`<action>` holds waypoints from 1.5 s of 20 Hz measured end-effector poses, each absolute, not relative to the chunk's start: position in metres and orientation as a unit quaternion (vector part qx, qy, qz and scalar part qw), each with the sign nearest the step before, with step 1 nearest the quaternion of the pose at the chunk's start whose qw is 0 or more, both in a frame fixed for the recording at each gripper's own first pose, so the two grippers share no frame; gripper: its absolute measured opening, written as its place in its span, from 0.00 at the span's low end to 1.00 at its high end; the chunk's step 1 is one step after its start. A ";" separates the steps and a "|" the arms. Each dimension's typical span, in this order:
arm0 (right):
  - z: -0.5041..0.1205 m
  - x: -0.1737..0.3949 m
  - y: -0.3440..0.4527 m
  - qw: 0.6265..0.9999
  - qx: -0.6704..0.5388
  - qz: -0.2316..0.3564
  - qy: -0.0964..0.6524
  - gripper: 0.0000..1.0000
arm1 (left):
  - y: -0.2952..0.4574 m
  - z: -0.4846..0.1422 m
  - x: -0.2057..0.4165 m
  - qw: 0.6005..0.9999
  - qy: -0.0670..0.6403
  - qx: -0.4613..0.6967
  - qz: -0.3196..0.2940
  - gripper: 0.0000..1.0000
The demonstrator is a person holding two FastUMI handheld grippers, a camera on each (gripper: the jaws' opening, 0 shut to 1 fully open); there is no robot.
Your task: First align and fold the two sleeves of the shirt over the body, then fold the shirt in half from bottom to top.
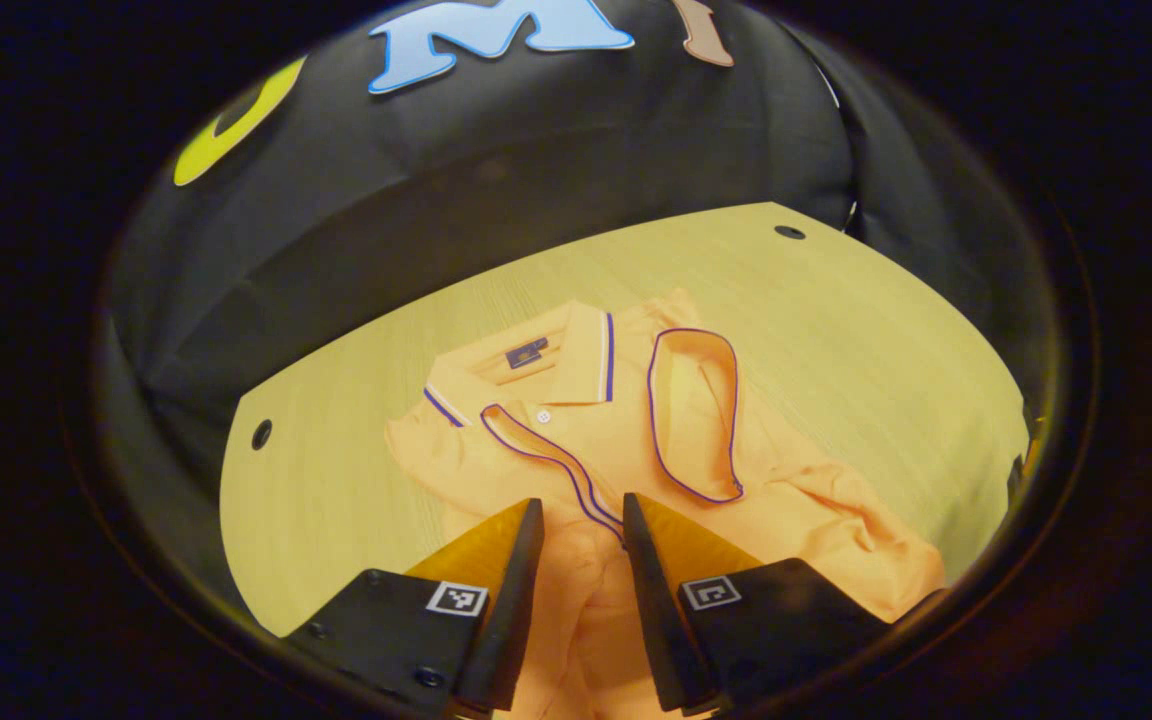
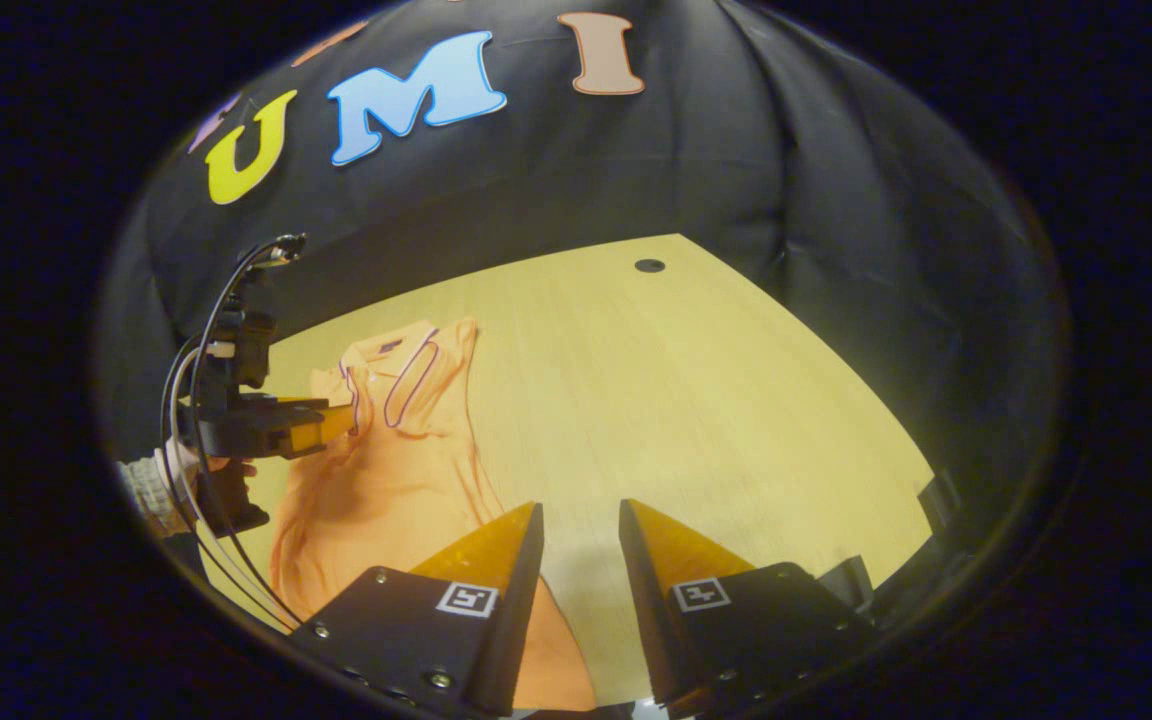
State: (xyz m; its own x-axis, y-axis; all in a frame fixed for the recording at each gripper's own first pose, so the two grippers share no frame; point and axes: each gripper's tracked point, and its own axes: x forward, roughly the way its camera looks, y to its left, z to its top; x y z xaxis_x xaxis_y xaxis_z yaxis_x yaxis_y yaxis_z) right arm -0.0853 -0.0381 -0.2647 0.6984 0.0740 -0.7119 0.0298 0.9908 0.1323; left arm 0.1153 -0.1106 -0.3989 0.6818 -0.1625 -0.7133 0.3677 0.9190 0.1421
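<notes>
Wooden table (image 1: 856,330) runs under the black cloth wall (image 1: 496,190); its near edge is cut off behind the gripper bodies in both views, and a round hole (image 1: 790,232) sits near the far right corner in the left gripper view, another (image 1: 261,434) at the left edge. Orange polo shirt (image 1: 786,510) lies flat on the table, front up, long axis running from the collar (image 1: 576,355) at the far end toward the camera; hem is hidden under the left gripper (image 1: 583,515), so I can't see where the shirt ends. Both sleeves are folded in over the body: the purple-trimmed cuff of one sleeve (image 1: 696,410) makes a loop right of the placket, the other sleeve's cuff (image 1: 546,460) runs diagonally down to the left gripper's tips. Left gripper sits low over the shirt's lower body, fingers parted with a gap, fabric visible between them; whether the tips touch the cloth is not clear. Right gripper view: same shirt (image 2: 376,490) sits left of frame, collar away, its lower end cut off behind the right gripper (image 2: 581,520). Right gripper is released, fingers apart, over bare wood just beside the shirt's right edge, holding nothing. Left gripper (image 2: 341,420) also shows there farther off, over the shirt near the collar area, held by a hand (image 2: 206,470) with a checked sleeve (image 2: 146,490); cables (image 2: 206,330) loop off it, details too small to read.
</notes>
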 end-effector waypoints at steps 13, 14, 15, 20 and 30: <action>-0.284 -0.093 -0.001 0.908 0.019 0.104 0.405 0.49 | -0.016 -0.398 0.013 0.910 0.398 0.080 -0.083 0.57; -0.287 -0.096 0.002 0.905 0.014 0.113 0.410 0.49 | -0.009 -0.401 0.000 0.909 0.404 0.072 -0.077 0.57; -0.291 -0.099 0.005 0.902 0.010 0.121 0.415 0.49 | -0.002 -0.403 -0.012 0.907 0.409 0.066 -0.071 0.57; -0.311 -0.115 0.010 0.881 -0.005 0.148 0.449 0.49 | 0.025 -0.413 -0.065 0.899 0.432 0.045 -0.050 0.69; -0.349 -0.169 0.015 0.822 -0.064 0.199 0.530 0.49 | 0.032 -0.435 -0.159 0.862 0.499 0.056 -0.068 0.68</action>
